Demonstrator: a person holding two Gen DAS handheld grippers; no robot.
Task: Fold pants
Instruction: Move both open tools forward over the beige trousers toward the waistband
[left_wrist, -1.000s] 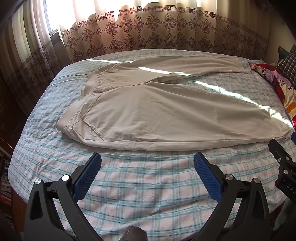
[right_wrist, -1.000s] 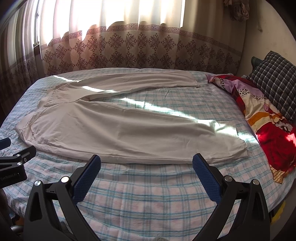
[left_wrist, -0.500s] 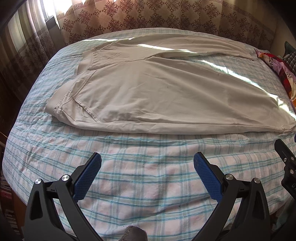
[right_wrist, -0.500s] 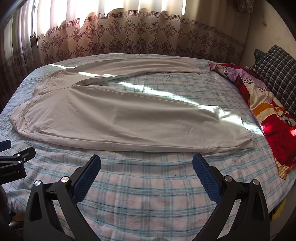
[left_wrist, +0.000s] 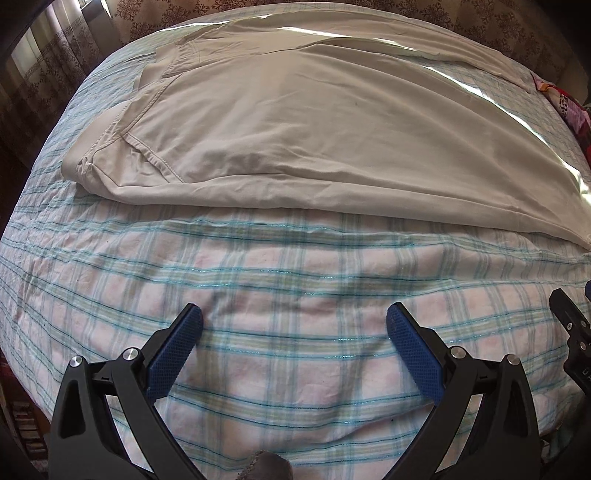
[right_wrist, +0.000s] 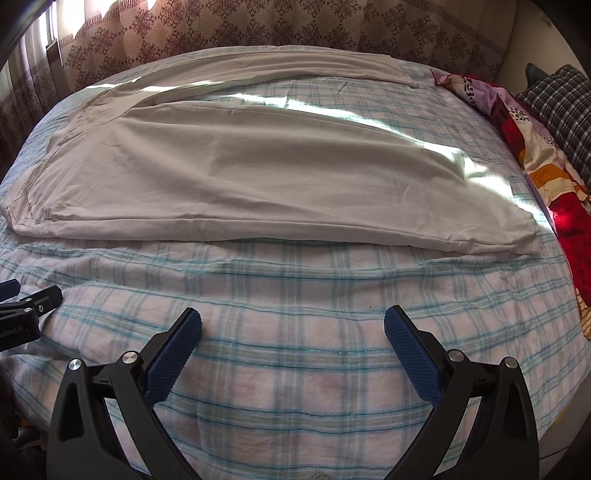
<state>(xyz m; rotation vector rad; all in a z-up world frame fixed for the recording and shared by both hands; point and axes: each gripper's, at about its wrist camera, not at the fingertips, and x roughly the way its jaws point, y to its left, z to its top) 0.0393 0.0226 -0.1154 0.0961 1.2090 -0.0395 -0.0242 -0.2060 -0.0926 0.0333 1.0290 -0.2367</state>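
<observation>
1. The beige pants (left_wrist: 314, 122) lie spread flat on the bed (left_wrist: 295, 295), waistband toward the window side and both legs running toward the red quilt (right_wrist: 546, 177)
2. Our left claw (left_wrist: 294, 323) and right claw (right_wrist: 293, 321) both gape wide, holding nothing, over bare checked sheet just short of the pants' near edge
3. We judge the step is reaching in: pinch that near edge at waist and hem together, then carry it evenly across
4. No containers in sight
</observation>
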